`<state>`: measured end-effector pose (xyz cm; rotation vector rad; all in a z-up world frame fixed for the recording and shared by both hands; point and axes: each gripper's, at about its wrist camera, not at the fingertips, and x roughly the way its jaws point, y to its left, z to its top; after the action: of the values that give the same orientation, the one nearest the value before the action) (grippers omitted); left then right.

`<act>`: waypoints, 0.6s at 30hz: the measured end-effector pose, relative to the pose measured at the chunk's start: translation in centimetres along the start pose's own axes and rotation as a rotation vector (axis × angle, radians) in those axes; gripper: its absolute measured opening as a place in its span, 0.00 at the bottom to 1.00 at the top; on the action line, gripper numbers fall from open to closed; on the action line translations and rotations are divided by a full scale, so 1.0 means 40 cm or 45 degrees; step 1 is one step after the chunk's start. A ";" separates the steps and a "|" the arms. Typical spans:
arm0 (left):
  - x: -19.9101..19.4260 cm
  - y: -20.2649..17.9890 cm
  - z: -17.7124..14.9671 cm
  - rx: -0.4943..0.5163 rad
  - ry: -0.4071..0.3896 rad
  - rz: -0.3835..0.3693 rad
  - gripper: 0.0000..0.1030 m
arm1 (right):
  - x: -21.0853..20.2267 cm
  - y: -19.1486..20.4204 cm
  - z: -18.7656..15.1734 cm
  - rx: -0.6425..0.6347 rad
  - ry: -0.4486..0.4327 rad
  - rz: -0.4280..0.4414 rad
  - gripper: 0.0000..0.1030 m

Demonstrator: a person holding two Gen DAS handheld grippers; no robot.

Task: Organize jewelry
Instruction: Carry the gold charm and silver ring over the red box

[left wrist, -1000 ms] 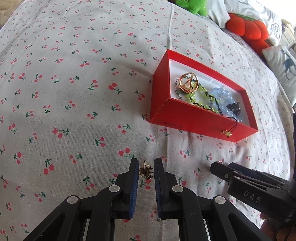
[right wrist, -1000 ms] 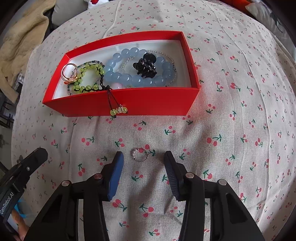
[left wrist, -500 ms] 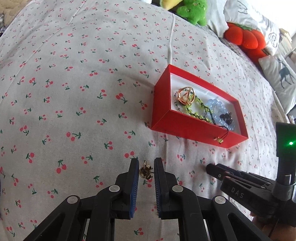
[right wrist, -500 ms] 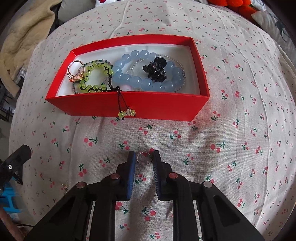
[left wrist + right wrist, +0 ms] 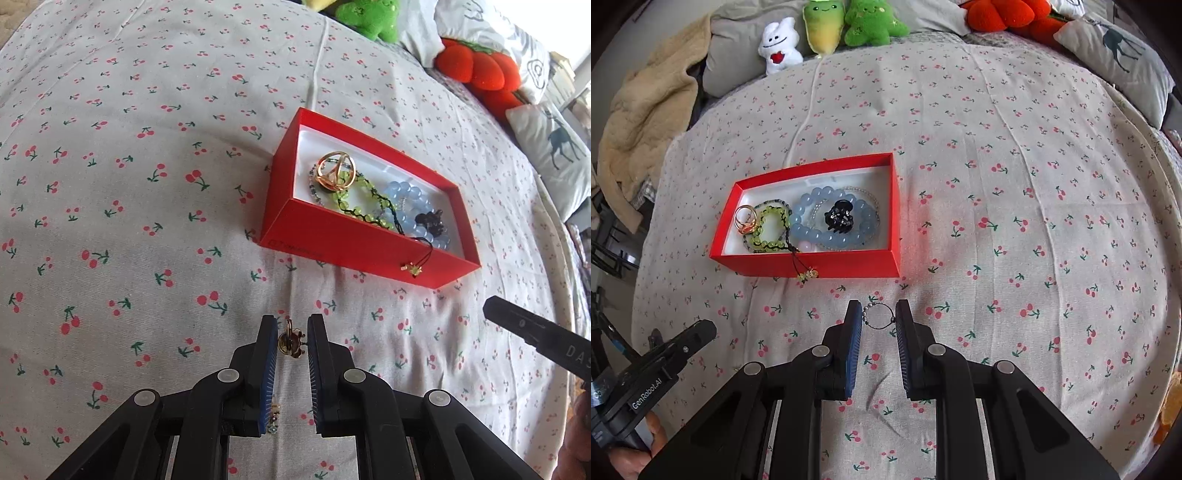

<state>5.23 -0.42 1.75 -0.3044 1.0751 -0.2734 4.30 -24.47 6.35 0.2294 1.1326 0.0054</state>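
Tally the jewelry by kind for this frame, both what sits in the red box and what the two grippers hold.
Rings: 2, the gold ring in the red box and the thin beaded ring in the right gripper
Bead bracelets: 2, green bracelet, blue bracelet
Hair clips: 1, black hair clip
Small gold pieces: 1, gold piece in the left gripper
Total: 6

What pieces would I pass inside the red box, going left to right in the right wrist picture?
Inside the red cardboard box: gold-coloured ring → lime-green beaded bracelet on black cord → pale blue round-bead bracelet → black plastic hair claw.
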 end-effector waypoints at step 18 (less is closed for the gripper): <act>-0.037 -0.129 0.106 0.164 -0.111 -0.017 0.10 | -0.053 -0.011 0.040 0.065 -0.138 0.042 0.19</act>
<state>7.97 -4.20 6.75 -0.2063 0.9654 -0.3371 4.80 -25.46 8.81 0.2901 1.0217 -0.0068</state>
